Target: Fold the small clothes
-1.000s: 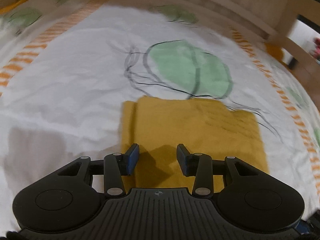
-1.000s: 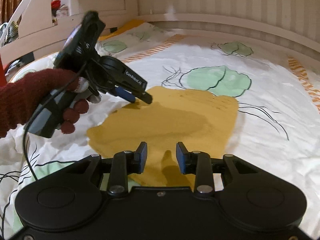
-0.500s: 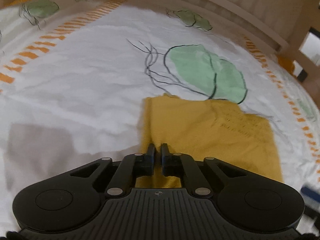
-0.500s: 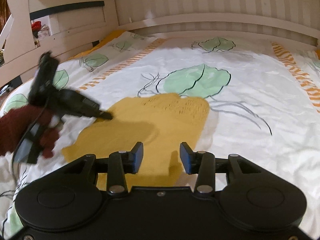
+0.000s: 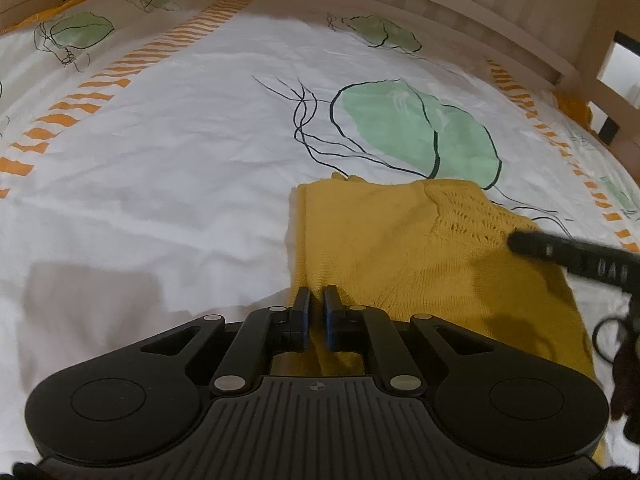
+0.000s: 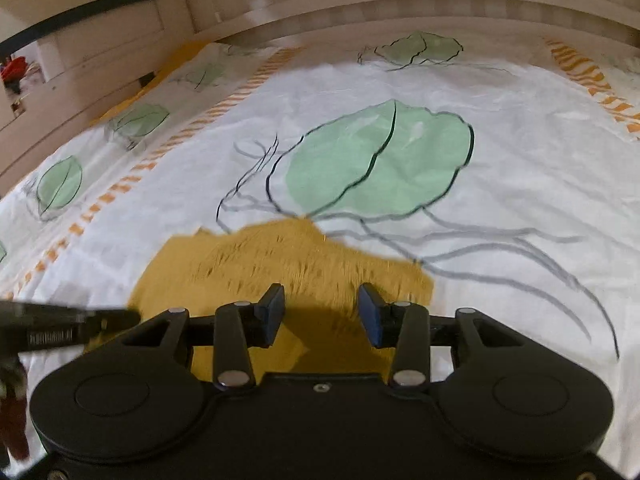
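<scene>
A mustard yellow knitted garment (image 5: 420, 248) lies folded flat on the white bedsheet (image 5: 180, 168); it also shows in the right wrist view (image 6: 288, 268). My left gripper (image 5: 316, 300) is shut on the garment's near left edge, with yellow fabric between its pads. My right gripper (image 6: 320, 304) is open just above the garment's near right part, touching nothing. The right gripper's finger shows at the right of the left wrist view (image 5: 560, 252). The left gripper shows as a dark bar at the left of the right wrist view (image 6: 68, 322).
The sheet has green leaf prints (image 5: 416, 128) and orange striped bands (image 5: 80, 104). A wooden bed frame (image 5: 440, 8) runs along the far edge, and a wooden side rail (image 6: 92, 60) stands at the left.
My left gripper closed on the garment's near left edge and stays shut. My right gripper moved down and forward over the garment and stayed open.
</scene>
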